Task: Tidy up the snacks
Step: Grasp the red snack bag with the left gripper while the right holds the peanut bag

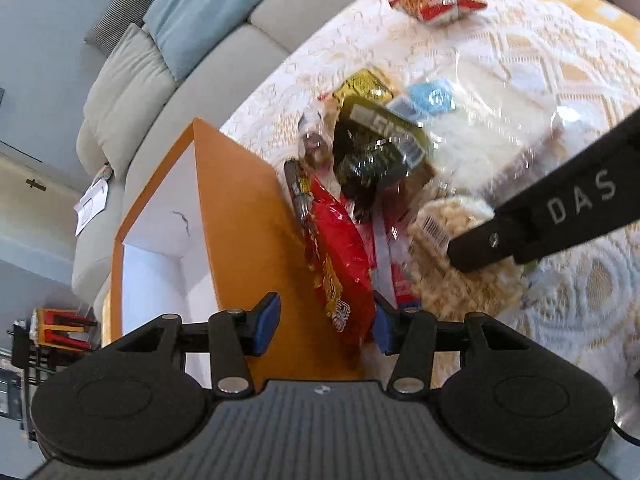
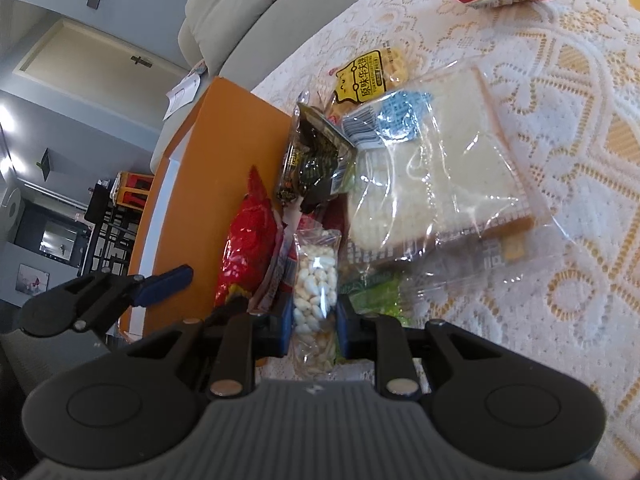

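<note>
Lace tablecloth [image 2: 560,152]: right claw [image 2: 314,326] grips puffed-snack packet [image 2: 314,280]; left claw [image 1: 326,326] wide (beside red bag [image 1: 340,256]).

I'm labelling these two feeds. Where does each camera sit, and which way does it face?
Left wrist: on the left gripper, angled down at the orange box and red snack bag; its open jaws show, with the right gripper's finger at right.
Right wrist: on the right gripper, angled down at the snack pile; its jaws clamp a clear puffed-snack packet, with the left gripper at left.
Shared: box, red bag, bagged bread, lace tablecloth.
</note>
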The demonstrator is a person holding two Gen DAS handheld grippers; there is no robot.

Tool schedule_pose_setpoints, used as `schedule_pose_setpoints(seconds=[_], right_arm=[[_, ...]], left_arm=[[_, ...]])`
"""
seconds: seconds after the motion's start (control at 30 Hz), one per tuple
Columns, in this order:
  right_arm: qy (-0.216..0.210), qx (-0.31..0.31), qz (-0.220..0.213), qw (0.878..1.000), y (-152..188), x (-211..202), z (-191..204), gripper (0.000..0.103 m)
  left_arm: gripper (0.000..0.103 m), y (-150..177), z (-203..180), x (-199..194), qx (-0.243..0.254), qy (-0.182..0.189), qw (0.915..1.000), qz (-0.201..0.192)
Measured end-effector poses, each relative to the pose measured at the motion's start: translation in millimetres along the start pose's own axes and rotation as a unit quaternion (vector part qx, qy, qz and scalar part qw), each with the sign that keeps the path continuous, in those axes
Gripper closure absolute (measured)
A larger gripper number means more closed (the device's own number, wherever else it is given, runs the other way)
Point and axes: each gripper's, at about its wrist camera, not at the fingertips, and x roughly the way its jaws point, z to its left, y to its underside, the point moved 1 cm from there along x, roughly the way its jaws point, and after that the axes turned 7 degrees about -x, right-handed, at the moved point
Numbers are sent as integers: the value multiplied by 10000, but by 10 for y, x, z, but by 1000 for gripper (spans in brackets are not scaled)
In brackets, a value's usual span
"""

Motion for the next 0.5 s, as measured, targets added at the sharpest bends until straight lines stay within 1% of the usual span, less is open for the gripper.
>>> schedule_pose_setpoints(seconds=[0.07,0.2,0.37,0.4,0.47,0.5], right_arm=[[-24,30,27,10000,1,22,-13,81],[-126,97,51,9999,2,68,-23,79],[-124,23,9,9999,4,72,-7,79],[-125,14,-3,9999,6,70,-5,80],[-101,-32,-14,9999,4,59,2,81],[-79,-72,-27,9999,6,56,12,81]], left_arm=[[44,29,6,-44,-25,62,9999,-86],[44,37,-66,-22,78,15,9995,-290],[45,45,-168,4,246,-99,9986,-464],[46,34,-181,13,276,-114,9984,-486],[53,21,-195,21,311,-110,9982,-507],[61,15,-196,19,304,-67,9982,-518]])
